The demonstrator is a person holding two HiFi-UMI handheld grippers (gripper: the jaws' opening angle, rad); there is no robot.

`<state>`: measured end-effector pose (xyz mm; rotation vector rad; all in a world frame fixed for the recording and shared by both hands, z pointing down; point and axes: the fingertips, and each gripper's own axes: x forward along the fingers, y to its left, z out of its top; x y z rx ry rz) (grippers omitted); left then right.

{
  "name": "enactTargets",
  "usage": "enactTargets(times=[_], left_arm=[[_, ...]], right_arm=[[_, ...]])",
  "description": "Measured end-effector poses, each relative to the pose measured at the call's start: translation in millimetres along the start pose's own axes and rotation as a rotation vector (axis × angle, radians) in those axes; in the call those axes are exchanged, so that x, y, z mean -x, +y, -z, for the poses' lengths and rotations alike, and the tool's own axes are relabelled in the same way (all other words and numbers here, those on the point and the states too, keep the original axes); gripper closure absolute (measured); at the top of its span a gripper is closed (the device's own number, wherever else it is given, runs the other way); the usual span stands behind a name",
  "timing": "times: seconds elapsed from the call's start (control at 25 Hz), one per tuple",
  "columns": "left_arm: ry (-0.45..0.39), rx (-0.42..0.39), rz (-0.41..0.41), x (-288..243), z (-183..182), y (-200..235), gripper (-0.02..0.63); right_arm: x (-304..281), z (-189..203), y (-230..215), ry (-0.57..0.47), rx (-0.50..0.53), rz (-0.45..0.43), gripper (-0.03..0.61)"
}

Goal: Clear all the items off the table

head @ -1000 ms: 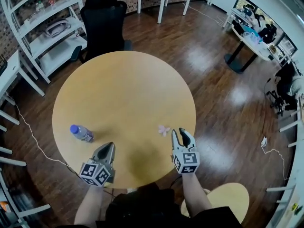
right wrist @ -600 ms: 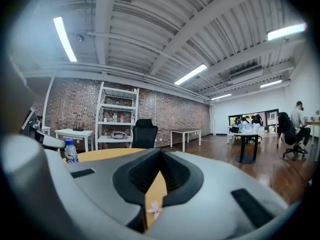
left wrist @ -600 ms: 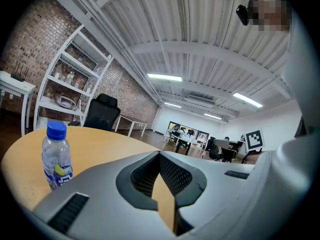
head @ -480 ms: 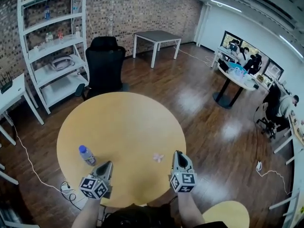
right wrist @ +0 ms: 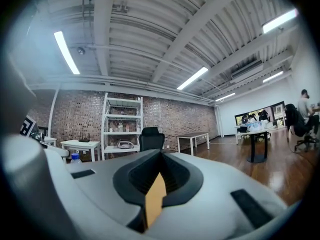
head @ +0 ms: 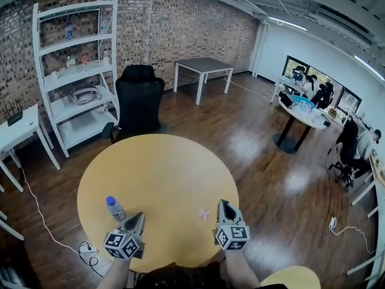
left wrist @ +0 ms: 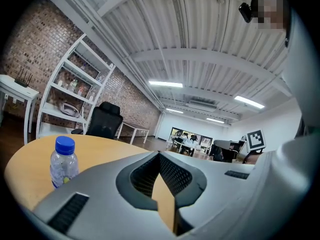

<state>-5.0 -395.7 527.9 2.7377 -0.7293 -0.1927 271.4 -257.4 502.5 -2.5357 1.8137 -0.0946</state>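
Observation:
A round yellow table [head: 162, 167] carries a small clear bottle with a blue cap [head: 114, 208] near its left front and a small pink item [head: 204, 213] near its right front. My left gripper [head: 137, 217] hovers at the front edge, just right of the bottle, with its jaws together and nothing in them. In the left gripper view the bottle [left wrist: 63, 160] stands upright to the left of the left gripper [left wrist: 161, 154]. My right gripper [head: 225, 205] is shut and empty, just right of the pink item. The right gripper [right wrist: 161, 153] points level across the room.
A black office chair [head: 139, 104] stands behind the table. A white shelf unit [head: 75, 71] lines the brick wall, with a white desk [head: 18, 125] at the left. Farther off are a grey table [head: 203, 65] and people at a desk [head: 301, 104]. A cable [head: 45, 227] trails on the floor.
The right gripper's jaws, open a second ago, have closed on nothing. Both grippers have risen and the head view has tilted up, showing more of the room.

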Motion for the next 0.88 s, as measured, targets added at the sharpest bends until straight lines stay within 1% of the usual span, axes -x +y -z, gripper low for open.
enactTargets(times=[0.2, 0.4, 0.48, 0.68, 0.88], left_arm=[[0.002, 0.003, 0.004, -11, 3, 0, 0.615], [0.009, 0.003, 0.019, -30, 5, -5, 0.615], [0.014, 0.000, 0.025, -38, 5, -6, 0.615], [0.035, -0.005, 0.070, -52, 6, -19, 0.615], [0.031, -0.007, 0.075, -61, 6, -23, 0.615]], right_arm=[[-6, -1, 1, -0.001, 0.015, -0.022, 0.578], [-8, 0, -11, -0.002, -0.009, -0.031, 0.577], [-9, 0, -16, -0.007, -0.012, -0.025, 0.577], [-9, -1, -30, -0.014, -0.019, 0.002, 0.577], [-13, -1, -37, -0.011, -0.012, 0.003, 0.577]])
